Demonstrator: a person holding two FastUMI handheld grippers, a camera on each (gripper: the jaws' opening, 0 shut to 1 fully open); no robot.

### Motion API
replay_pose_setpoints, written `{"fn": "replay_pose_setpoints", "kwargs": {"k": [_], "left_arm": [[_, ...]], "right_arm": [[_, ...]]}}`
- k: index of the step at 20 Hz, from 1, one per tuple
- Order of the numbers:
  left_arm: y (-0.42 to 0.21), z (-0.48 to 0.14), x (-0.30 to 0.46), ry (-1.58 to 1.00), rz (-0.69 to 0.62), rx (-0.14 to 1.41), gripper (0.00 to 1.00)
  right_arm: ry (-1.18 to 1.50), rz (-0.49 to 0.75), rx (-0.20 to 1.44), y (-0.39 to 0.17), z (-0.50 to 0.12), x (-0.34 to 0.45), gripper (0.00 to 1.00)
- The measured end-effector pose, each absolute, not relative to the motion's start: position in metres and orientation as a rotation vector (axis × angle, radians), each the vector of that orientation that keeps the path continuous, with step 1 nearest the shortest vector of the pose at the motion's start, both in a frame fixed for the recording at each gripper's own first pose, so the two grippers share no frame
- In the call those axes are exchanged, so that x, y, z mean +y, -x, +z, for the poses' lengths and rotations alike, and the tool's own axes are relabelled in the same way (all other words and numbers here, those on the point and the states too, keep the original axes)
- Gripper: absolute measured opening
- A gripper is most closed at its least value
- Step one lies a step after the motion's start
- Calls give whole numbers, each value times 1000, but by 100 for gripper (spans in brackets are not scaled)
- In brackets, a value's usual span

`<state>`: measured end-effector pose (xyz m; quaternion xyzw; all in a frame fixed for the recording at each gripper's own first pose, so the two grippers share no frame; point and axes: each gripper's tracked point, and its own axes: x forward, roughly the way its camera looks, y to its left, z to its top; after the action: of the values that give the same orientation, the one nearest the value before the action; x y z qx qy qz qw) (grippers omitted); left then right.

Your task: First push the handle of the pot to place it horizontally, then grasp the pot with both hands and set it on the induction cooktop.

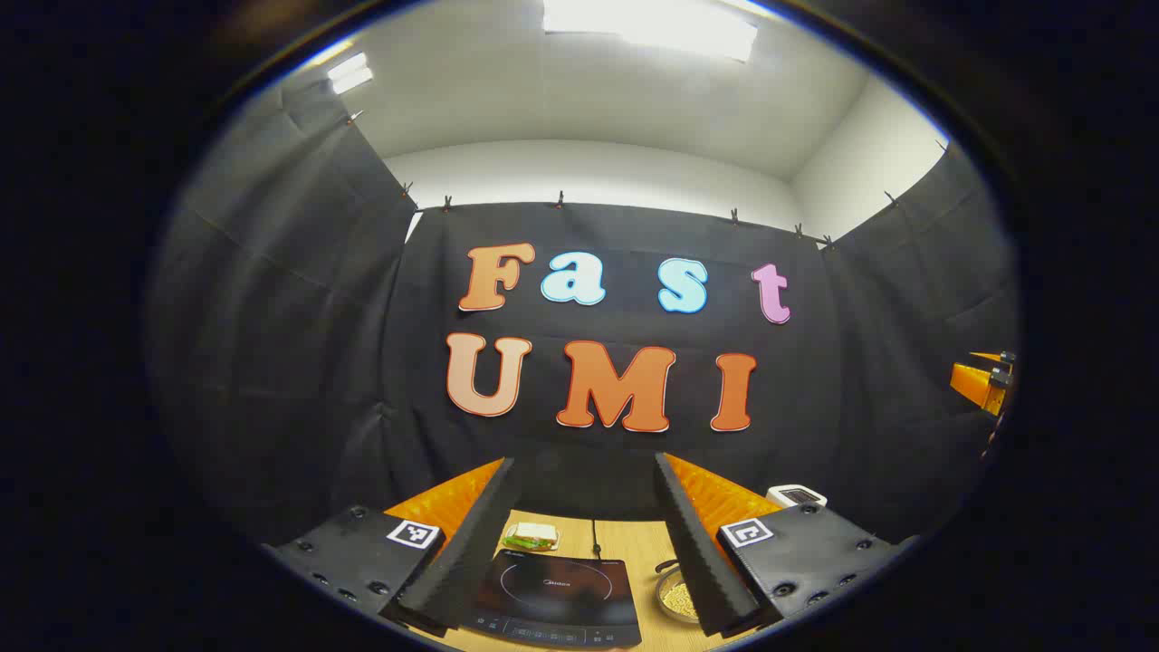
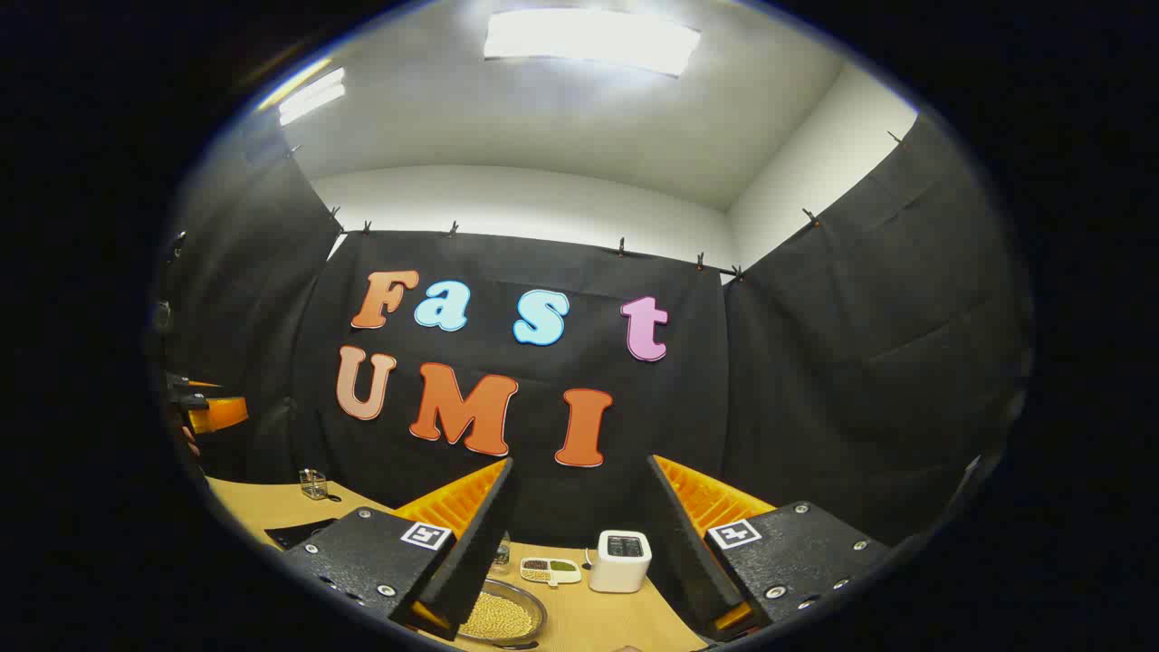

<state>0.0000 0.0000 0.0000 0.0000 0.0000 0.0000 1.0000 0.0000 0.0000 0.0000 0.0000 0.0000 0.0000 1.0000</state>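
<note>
Wooden worktop (image 1: pixel 634 543): induction cooktop (image 1: pixel 552 593) bare, below left claw (image 1: pixel 589 552); pot (image 2: pixel 502 616) under right claw (image 2: pixel 579 552) (handle unseen). Both claws gape, empty. Nothing done yet.

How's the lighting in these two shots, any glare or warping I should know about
Left gripper view: ceiling light panel is blown out white, and the fisheye bows the wall edges. Right gripper view: its ceiling panel is just as overexposed, the wooden table is evenly lit, and the pot is sharp.

We see bright ceiling panels (image 1: pixel 650 25) blown out overhead, dim lower scene, heavy fisheye bending at edges, both views reasonably sharp centrally.
</note>
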Motion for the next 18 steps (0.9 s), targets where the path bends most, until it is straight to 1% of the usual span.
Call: {"fn": "replay_pose_setpoints", "kwargs": {"k": [11, 14, 18], "left_arm": [[-2, -13, 18, 19, 32, 27, 97], [-3, -13, 19, 14, 37, 26, 97], [-3, -13, 16, 7, 33, 21, 97]], "right_arm": [[-21, 5, 13, -5, -7, 9, 88], [-20, 8, 24, -8, -14, 11, 94], [-17, 14, 23, -8, -14, 13, 95]]}}
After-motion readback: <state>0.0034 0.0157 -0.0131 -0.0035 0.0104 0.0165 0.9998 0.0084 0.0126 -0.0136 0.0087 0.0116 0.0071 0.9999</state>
